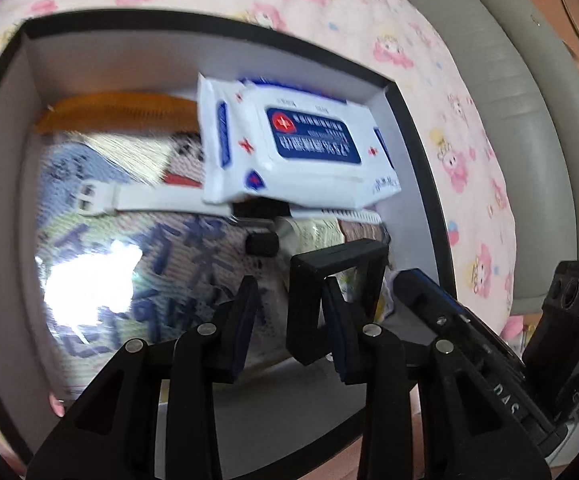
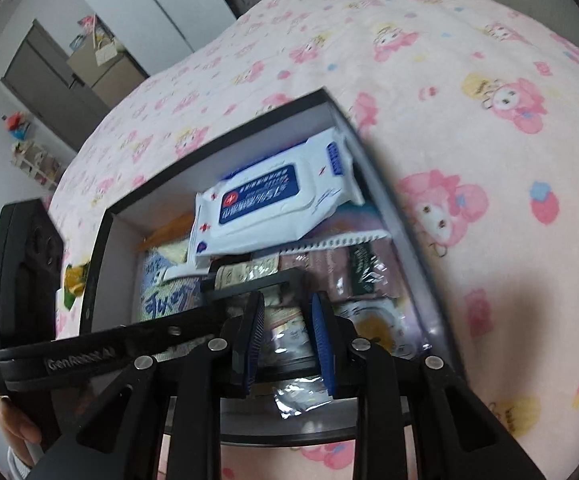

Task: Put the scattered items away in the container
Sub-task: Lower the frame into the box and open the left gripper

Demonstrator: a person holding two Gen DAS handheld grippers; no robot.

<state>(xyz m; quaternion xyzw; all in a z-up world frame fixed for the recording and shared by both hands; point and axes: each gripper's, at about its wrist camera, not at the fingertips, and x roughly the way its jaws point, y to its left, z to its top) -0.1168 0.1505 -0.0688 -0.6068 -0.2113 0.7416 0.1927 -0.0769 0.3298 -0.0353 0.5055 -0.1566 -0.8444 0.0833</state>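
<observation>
Left wrist view: black-rimmed box (image 1: 413,152) on pink printed bedding (image 1: 441,92), holding snack packets, a pale watch strap (image 1: 157,200) and a wipes pack (image 1: 293,148). The pack lies topmost, propped on the contents, label up, its long axis across the box towards the right wall. Left gripper (image 1: 289,320) fingers slightly spread, pinching nothing; right gripper (image 2: 287,340) likewise, over a clear packet.

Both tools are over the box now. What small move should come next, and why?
Probably ease the left tool a little lower and release the black frame at its tip. The frame is already over the open box, above the packets and near the wipes pack; how firmly it is gripped I cannot tell.
</observation>
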